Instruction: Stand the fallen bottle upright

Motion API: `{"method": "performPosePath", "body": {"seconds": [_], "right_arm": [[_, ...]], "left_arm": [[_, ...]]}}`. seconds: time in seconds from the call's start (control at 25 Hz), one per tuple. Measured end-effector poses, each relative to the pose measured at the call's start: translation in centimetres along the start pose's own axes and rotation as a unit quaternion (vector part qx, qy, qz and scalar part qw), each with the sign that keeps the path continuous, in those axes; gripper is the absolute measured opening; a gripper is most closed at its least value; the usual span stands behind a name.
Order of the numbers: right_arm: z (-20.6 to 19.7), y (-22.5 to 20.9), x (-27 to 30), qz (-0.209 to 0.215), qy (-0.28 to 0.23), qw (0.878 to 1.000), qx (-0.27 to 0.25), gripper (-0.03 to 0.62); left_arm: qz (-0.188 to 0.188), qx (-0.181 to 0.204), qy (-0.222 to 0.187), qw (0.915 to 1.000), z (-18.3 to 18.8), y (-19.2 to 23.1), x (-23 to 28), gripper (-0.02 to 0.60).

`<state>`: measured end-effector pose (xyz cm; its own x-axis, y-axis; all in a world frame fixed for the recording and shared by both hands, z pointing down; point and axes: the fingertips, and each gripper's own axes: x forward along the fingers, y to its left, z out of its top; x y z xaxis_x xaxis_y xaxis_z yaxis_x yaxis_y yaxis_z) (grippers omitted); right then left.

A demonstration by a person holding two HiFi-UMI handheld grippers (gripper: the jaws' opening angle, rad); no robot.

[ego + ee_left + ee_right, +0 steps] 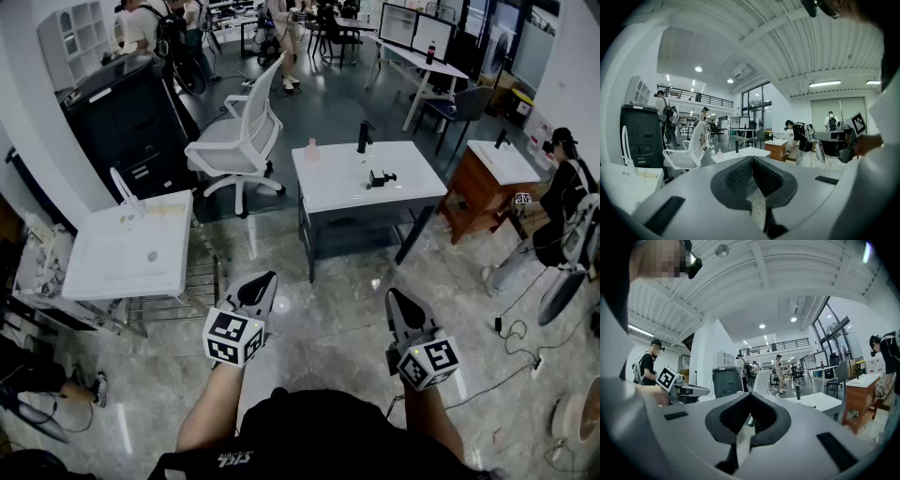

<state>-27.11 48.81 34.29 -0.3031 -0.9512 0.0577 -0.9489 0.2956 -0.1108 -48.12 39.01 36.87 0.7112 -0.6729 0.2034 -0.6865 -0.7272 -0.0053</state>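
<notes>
Bottle (311, 147); left claw (266, 279), right claw (394, 296) forward

polished stone-look floor (328, 323), grey-veined, glossy enough to mirror the lights. smooth white table top (337, 192) with a satin sheen, on dark matt legs. at its far left corner a small pale pink bottle (311, 148), plastic by the look. reddish-brown wood cabinet (473, 197) under a white slab. white mesh-backed chair (246, 139). matt grey plastic shells on left gripper (268, 279) and right gripper (393, 296); dark rubbery pads (739, 177), finely knobbed.
</notes>
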Motion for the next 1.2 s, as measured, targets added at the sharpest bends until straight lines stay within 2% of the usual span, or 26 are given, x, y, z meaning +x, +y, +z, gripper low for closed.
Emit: {"method": "performPosePath", "body": {"seconds": [0.28, 0.52, 0.92, 1.04, 1.2], "right_arm": [[-0.5, -1.8, -0.8, 0.007, 0.003, 1.000, 0.000, 0.010], [-0.2, -4.0, -2.6, -0.003, 0.000, 1.000, 0.003, 0.011], [-1.3, -6.3, -5.4, 0.019, 0.011, 1.000, -0.012, 0.012], [-2.1, -7.8, -5.3, 0.024, 0.013, 1.000, -0.004, 0.012], [-2.5, -10.5, -4.3, 0.000, 0.026, 0.999, 0.027, 0.013]], "left_arm": [[-0.002, -0.003, 0.001, 1.0000, 0.2, -1.4, 1.6, 0.017], [-0.009, -0.004, 0.001, 1.0000, 0.2, -4.0, 3.1, 0.017], [-0.023, -0.009, 0.009, 0.9997, -0.3, -8.3, 6.2, 0.017], [-0.027, -0.010, 0.015, 0.9995, -0.3, -8.4, 7.8, 0.017], [-0.034, -0.010, 0.022, 0.9991, -0.2, -8.0, 10.6, 0.017]]}}
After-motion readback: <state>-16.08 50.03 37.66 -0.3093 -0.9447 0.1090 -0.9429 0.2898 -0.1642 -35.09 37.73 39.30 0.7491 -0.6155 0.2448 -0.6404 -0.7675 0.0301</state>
